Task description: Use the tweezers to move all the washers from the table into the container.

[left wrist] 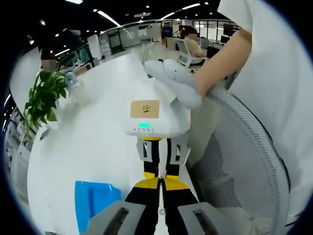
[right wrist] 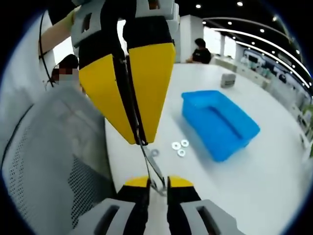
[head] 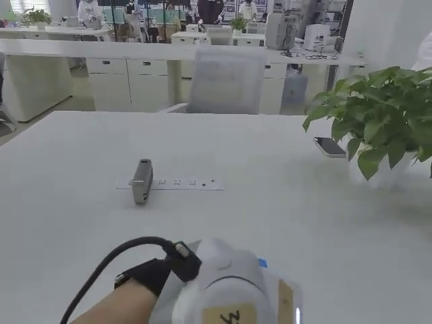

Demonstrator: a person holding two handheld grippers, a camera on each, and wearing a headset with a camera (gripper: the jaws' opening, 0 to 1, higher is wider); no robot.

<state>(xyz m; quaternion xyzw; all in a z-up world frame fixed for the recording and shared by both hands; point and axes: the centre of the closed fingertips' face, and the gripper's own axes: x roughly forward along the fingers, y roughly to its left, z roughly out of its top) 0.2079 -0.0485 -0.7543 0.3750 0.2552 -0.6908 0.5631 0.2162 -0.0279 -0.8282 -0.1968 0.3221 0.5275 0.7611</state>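
In the right gripper view we had the tweezers (right wrist: 152, 169) clamped in the seam of the left gripper (right wrist: 139, 139), whose yellow jaws were pressed together on them. Their thin long axis ran from those jaws straight down into the narrow gap of the right gripper (right wrist: 158, 182). The two grippers met tip to tip over the desk's near edge, beside the mesh chair (right wrist: 44, 156). We could not tell whether the right jaws were nipping the tweezers' end or only standing close about it. The washers (right wrist: 179, 147) lay on the desk (right wrist: 274, 196) near that edge, just right of the tweezers' line. A lone washer (right wrist: 154, 153) lay almost beside the shaft, with three clustered a little further off. The blue container (right wrist: 230, 142) stood just beyond them, toward the middle of the desk. We judged that the tweezers' free end would have to swing right and down to reach them. The length of tweezers inside the left jaws was hidden. We could not make out which end carried the points, nor how high the tweezers hung above the desk.
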